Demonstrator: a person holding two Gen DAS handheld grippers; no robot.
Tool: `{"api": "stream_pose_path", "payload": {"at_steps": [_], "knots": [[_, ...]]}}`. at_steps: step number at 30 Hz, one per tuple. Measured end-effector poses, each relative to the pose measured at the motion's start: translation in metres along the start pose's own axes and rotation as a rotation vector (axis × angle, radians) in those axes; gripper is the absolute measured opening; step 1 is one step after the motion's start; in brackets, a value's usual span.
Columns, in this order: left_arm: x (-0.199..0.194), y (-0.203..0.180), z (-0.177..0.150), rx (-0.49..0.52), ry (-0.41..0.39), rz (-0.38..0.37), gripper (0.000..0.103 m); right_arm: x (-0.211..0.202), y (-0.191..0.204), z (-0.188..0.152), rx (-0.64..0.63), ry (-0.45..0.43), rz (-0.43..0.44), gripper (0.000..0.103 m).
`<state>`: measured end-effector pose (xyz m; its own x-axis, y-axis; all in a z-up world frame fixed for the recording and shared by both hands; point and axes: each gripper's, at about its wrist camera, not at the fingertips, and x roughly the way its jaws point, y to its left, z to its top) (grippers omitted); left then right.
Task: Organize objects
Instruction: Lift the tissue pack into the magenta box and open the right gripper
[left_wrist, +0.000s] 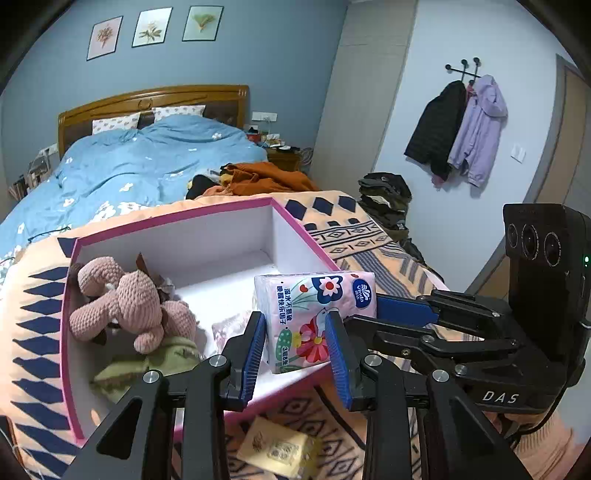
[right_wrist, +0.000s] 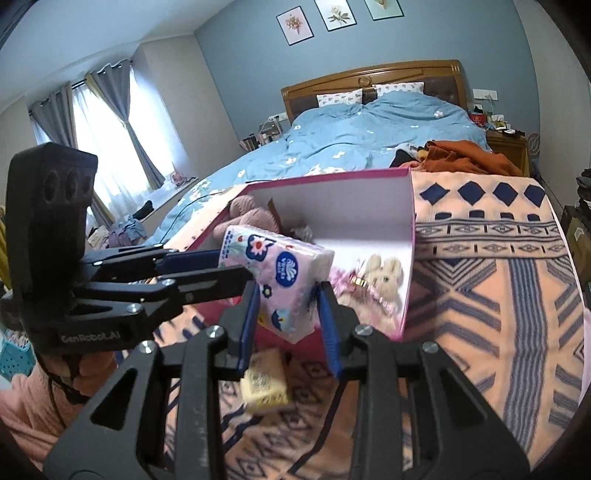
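A pink flowered tissue pack (left_wrist: 314, 314) hangs over the near edge of an open pink-rimmed white box (left_wrist: 177, 225) on the patterned blanket. My left gripper (left_wrist: 297, 339) and my right gripper (right_wrist: 286, 314) are both shut on the tissue pack (right_wrist: 280, 273) from opposite sides. The right gripper also shows in the left wrist view (left_wrist: 399, 314). Inside the box lie a pink crochet plush (left_wrist: 125, 302), a green cloth (left_wrist: 159, 358) and a small beige bunny toy (right_wrist: 384, 273). A yellow packet (left_wrist: 277, 450) lies on the blanket in front of the box, also in the right wrist view (right_wrist: 264, 380).
The box (right_wrist: 410, 258) sits at the foot of a bed with a blue duvet (left_wrist: 129, 162). Orange clothes (left_wrist: 266, 177) lie behind the box. Folded clothes (left_wrist: 386, 199) are stacked to the right, coats (left_wrist: 461, 129) hang on the wall.
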<state>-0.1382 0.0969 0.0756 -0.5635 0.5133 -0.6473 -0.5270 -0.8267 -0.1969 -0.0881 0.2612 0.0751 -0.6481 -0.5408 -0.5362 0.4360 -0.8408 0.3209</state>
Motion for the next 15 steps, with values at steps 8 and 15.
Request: {"api": "stream_pose_path", "payload": {"at_steps": [8,15], "knots": [[0.028,0.016,0.012,-0.05,0.022,-0.012,0.033,0.025,-0.019,0.019,0.011,0.02,-0.036,0.035],[0.055,0.031,0.019,-0.093,0.052,-0.009,0.033,0.047,-0.033,0.031,0.024,0.059,-0.068,0.035]]}}
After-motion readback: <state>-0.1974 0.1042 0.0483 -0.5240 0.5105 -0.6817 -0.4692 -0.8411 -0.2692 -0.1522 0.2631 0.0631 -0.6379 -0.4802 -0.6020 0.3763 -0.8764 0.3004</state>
